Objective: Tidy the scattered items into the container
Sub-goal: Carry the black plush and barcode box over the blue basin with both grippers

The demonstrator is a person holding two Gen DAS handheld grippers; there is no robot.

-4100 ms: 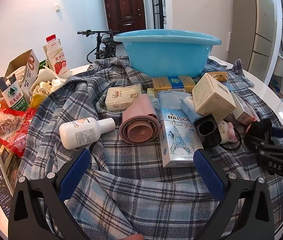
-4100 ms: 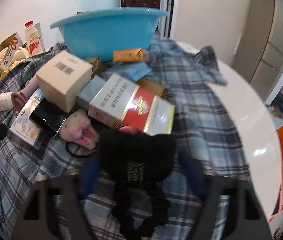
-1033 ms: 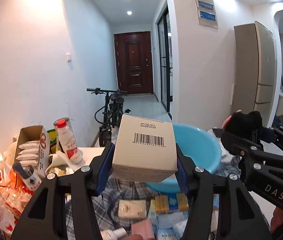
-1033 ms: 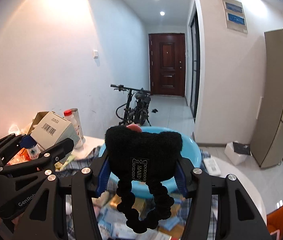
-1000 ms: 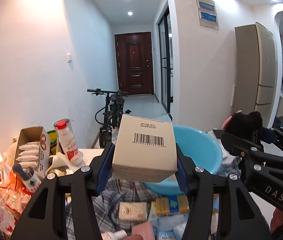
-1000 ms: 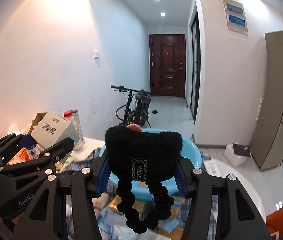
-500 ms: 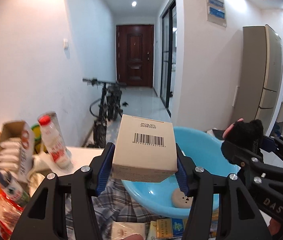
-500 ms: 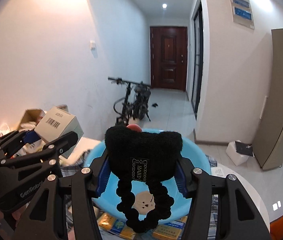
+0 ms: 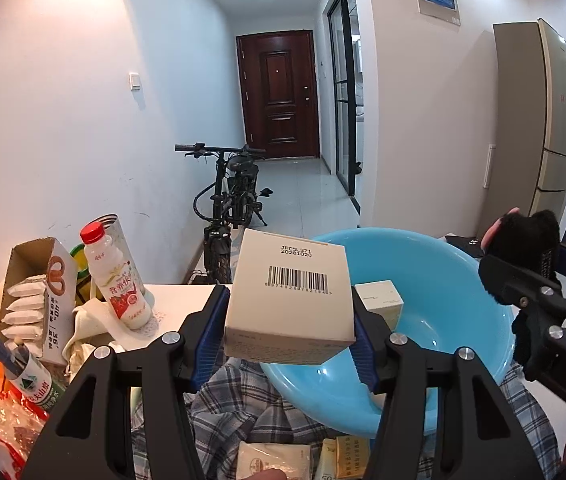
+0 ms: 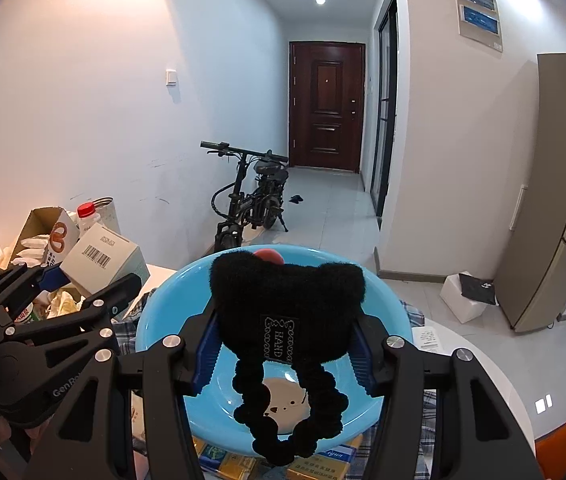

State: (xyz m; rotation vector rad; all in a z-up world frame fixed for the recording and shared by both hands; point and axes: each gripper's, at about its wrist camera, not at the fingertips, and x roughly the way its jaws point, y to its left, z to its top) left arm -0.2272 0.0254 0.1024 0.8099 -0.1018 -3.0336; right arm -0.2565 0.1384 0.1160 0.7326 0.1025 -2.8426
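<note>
A: What has the left claw [image 9: 289, 344] got?

B: A cream box [image 9: 289, 300], clamped between the blue pads [image 9: 207, 344] at its two sides. It sits centre frame in the left view, barcode face tipped up toward the camera, long axis running left to right across the claw. Its right end overlaps the near rim of the blue basin [image 9: 443, 304]; whether it is over the bowl itself I cannot tell.

A: And the right claw [image 10: 283, 354]?

B: Clenched on a black fuzzy scrunchie [image 10: 285, 320]. The furry body fills the gap between the pads, label facing the camera, and the twisted loop hangs straight down at lower centre, in front of the basin's inside. Something pink shows just above it.

A: What lies in the basin?

B: A small cream carton [image 9: 379, 306] near the left wall, and in the right view a round pale piece with a little face [image 10: 283, 398] on the bottom.

A: Changed from a second ago?

B: Both claws have come forward and lower. Then the basin showed only as a blue rim behind the box; now its inside fills the lower right of the left view. The grips look the same. About four seconds back, the box lay among the clutter on the plaid cloth [image 9: 243, 412] on the desk [image 9: 175, 300], and the scrunchie was already in the right claw, low over that cloth.

A: Anything else?

B: A milk bottle [image 9: 115, 280] at lower left.
</note>
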